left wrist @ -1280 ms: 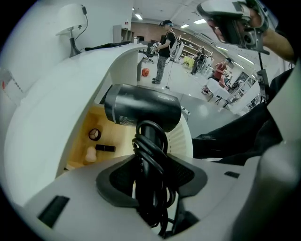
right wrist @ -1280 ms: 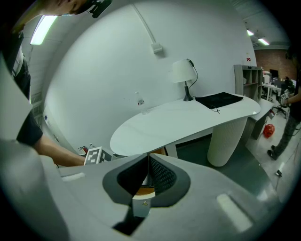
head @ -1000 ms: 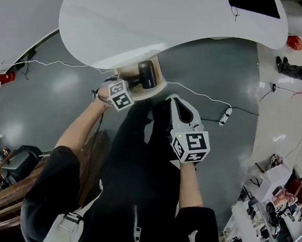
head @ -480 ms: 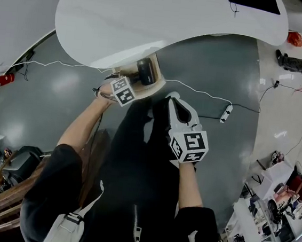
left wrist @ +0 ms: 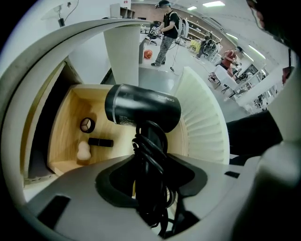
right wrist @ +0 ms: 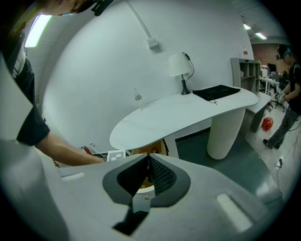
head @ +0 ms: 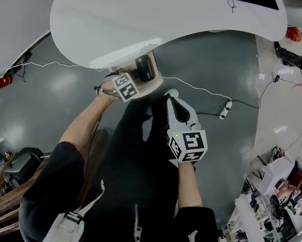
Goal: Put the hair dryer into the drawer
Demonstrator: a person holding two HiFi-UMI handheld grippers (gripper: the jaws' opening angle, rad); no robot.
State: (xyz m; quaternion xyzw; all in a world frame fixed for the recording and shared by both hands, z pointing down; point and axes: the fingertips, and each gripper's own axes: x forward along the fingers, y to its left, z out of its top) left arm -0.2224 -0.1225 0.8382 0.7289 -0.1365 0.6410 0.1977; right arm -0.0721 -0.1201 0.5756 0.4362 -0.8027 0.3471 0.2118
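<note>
Head view looks steeply down; left gripper view hangs close over the drawer, right gripper view farther back.

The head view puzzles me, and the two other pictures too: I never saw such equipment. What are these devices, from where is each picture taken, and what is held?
No robot here: a person holds a hand tool with two jaws in each hand. The head view looks down from the person's head; each gripper view looks along one tool's jaws. The left gripper is clamped on a black hair dryer, by its cord-wrapped handle, above an open wooden drawer holding small items, under a white table. The right gripper is shut and empty.
</note>
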